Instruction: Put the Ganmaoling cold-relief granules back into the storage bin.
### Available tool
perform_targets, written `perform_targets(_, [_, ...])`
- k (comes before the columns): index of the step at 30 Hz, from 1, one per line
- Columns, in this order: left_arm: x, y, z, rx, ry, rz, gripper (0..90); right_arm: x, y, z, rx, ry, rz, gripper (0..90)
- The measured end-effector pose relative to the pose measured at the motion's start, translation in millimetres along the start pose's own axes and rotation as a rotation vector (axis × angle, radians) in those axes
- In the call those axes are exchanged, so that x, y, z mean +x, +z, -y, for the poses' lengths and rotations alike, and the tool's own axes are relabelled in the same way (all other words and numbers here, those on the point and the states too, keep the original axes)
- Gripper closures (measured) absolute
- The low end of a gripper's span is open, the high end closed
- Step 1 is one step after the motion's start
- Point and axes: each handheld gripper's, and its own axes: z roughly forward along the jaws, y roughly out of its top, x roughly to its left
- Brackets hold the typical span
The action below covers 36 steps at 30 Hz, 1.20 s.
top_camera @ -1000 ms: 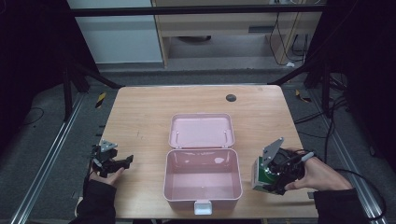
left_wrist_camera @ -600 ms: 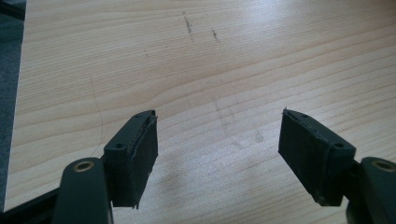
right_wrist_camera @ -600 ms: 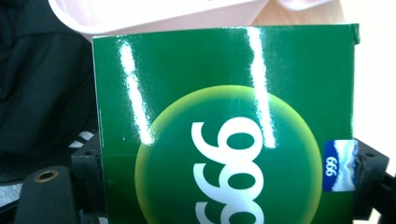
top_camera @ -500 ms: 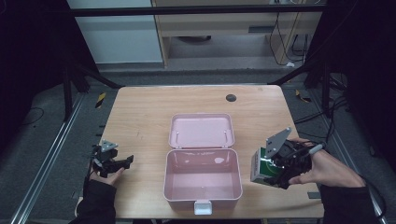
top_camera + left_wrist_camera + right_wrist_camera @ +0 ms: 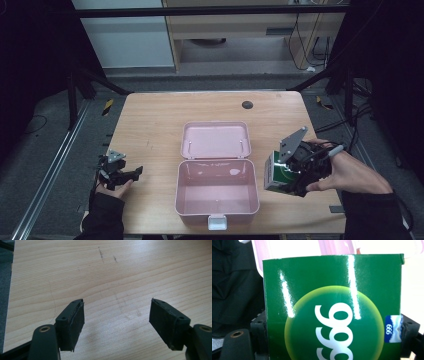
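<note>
In the high view, a wooden table (image 5: 150, 120) carries an open pink box (image 5: 216, 187) at its centre, the lid (image 5: 215, 140) lying flat at the box's 12 o'clock. At 3 o'clock from the box, the right gripper (image 5: 286, 175) holds a green carton (image 5: 276, 174) just beside the box's right wall, slightly tilted; whether the carton rests on the tabletop cannot be told. At 9 o'clock from the box, well apart from it, the left gripper (image 5: 131, 173) sits at the table's left edge, held in a hand (image 5: 112, 187) with a dark sleeve. A small dark round spot (image 5: 247, 105) marks the table toward 12 o'clock.

In the left gripper view, the left gripper (image 5: 117, 320) has its jaws spread wide with nothing between them, over bare wood grain.

In the right gripper view, the right gripper (image 5: 334, 340) is clamped on the green carton (image 5: 332, 290), one jaw at each side. The carton's glossy face shows a yellow-green circle with white numerals. The pink box (image 5: 337, 246) lies beyond it at 12 o'clock.
</note>
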Motion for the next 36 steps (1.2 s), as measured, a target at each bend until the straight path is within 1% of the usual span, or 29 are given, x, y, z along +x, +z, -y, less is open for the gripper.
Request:
perform_targets(3, [0.2,0.2,0.0,0.001,0.0,0.001,27.6,0.5,-1.9,-7.5,0.016,-0.006,-0.003,15.7])
perform_targets(12, [0.6,0.1,-0.1,0.0,-0.002,0.001,27.6,1.5,-1.6,-22.8,0.025,-0.033,-0.014,15.7])
perform_targets(13, [0.5,0.1,-0.1,0.0,-0.002,0.001,27.6,1.4,-1.9,-27.7,0.028,-0.042,-0.014,15.7])
perform_targets(15, [0.5,0.1,-0.1,0.0,-0.001,0.001,27.6,1.5,-2.1,-30.4,0.028,-0.046,-0.014,15.7])
perform_targets(16, [0.5,0.2,-0.1,0.0,-0.001,0.001,27.6,1.5,-2.3,-33.6,0.026,-0.056,-0.016,15.7])
perform_targets(17, [0.6,0.1,-0.1,0.001,-0.001,0.001,27.6,2.1,-2.0,-39.1,0.024,-0.064,-0.018,15.7])
perform_targets(19, [0.8,0.0,-0.1,0.0,-0.001,0.001,27.6,2.0,-1.7,-41.0,0.024,-0.072,-0.018,15.7])
perform_targets(20, [1.1,-0.1,-0.1,0.0,-0.001,0.001,27.7,2.7,-0.7,-46.2,0.023,-0.079,-0.018,15.7])
perform_targets(21, [1.1,-0.1,-0.1,0.0,-0.001,0.001,27.6,2.7,-0.7,-46.2,0.023,-0.079,-0.018,15.7])
perform_targets(22, [1.1,-0.2,-0.1,-0.001,-0.002,0.001,27.7,3.3,0.7,-51.6,0.015,-0.09,-0.018,15.7])
perform_targets(25, [1.0,-0.2,-0.2,-0.001,0.0,0.002,27.6,3.9,1.6,-56.1,0.012,-0.094,-0.018,15.7])
perform_targets(28, [1.0,-0.3,-0.3,-0.002,0.0,0.002,27.6,3.6,4.6,-65.9,0.01,-0.111,-0.025,15.7])
perform_targets(34, [1.3,-0.7,-0.4,-0.003,0.0,0.003,27.6,3.2,10.9,-78.2,0.002,-0.121,-0.025,15.7])
perform_targets(36, [1.3,-0.6,-0.5,-0.004,-0.001,0.003,27.6,3.3,13.7,-82.0,0.008,-0.127,-0.028,15.7])
